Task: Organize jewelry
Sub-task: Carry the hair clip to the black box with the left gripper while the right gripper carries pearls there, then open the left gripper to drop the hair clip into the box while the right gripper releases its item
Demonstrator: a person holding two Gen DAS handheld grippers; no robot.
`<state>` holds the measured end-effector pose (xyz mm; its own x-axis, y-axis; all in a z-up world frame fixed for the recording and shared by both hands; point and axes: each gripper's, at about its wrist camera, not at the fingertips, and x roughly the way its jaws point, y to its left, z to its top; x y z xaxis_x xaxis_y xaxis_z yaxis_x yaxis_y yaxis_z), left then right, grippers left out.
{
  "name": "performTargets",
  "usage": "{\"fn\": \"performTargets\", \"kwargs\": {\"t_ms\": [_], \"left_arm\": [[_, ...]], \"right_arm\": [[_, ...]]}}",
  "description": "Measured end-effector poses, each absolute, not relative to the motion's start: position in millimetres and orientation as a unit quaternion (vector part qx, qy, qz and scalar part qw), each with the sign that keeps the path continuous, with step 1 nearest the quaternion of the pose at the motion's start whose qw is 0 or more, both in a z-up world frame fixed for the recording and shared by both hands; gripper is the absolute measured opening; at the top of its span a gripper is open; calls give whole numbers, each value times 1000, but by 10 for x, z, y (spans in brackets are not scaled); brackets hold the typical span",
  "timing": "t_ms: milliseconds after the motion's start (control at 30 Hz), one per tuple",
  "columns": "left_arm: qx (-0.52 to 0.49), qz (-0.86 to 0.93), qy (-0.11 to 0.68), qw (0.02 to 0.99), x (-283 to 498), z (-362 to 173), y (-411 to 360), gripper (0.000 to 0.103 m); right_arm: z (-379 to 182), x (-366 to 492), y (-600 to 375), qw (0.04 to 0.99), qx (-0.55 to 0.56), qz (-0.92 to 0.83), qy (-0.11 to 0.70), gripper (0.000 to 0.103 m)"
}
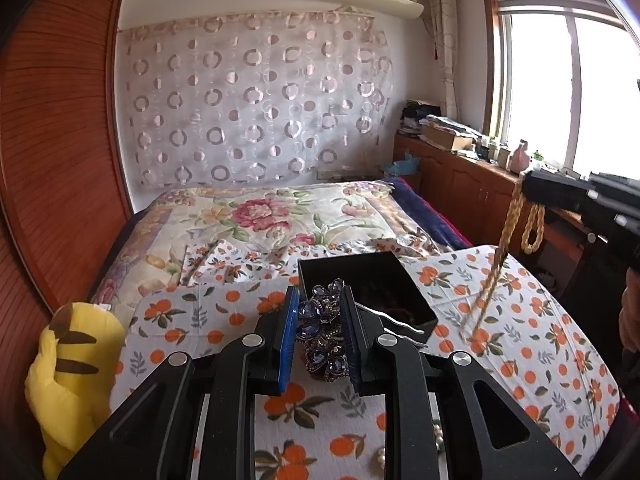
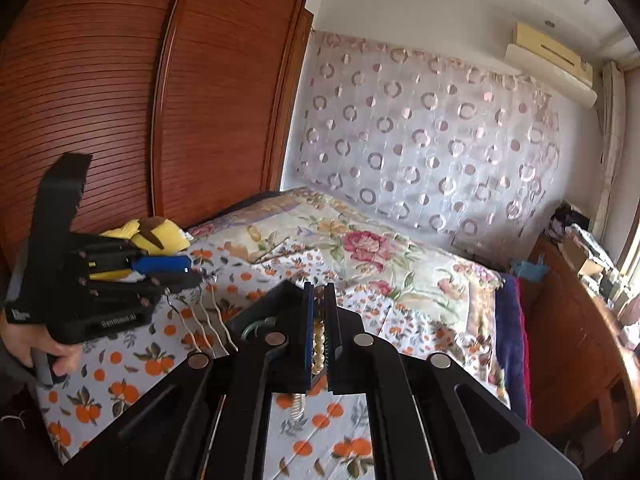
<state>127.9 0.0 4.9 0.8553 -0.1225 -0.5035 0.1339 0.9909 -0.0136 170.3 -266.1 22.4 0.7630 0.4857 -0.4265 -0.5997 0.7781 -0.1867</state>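
Left gripper (image 1: pixel 320 320) pinching purple hair clip (image 1: pixel 320 332) near black box (image 1: pixel 360 280). Right gripper (image 2: pixel 319 312) clamped on pearl strand (image 2: pixel 319 344); dangling tail may snag box rim or slip.

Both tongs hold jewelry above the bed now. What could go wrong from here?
1. The necklace hangs long below the right tongs, its lower end blurred; it may snag on the box rim or miss the box.
2. The left tongs pinch the purple hair clip only by its sides; it might slip out or twist.
3. Loose pearls lie on the orange-print cloth close to the left tongs and could be knocked away.
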Motion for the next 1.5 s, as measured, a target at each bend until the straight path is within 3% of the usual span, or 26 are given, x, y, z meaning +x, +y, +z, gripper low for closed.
{"fn": "performTargets", "kwargs": {"t_ms": [900,1500], "left_arm": [[5,-62,283,957,1934,-76,4,20],[21,-69,314,947,2239,-344,-152,20]], "right_arm": [[243,2312,-2493,917,-118,339,178,5],[-740,2699,-2390,885,-101,347,293,6]]}}
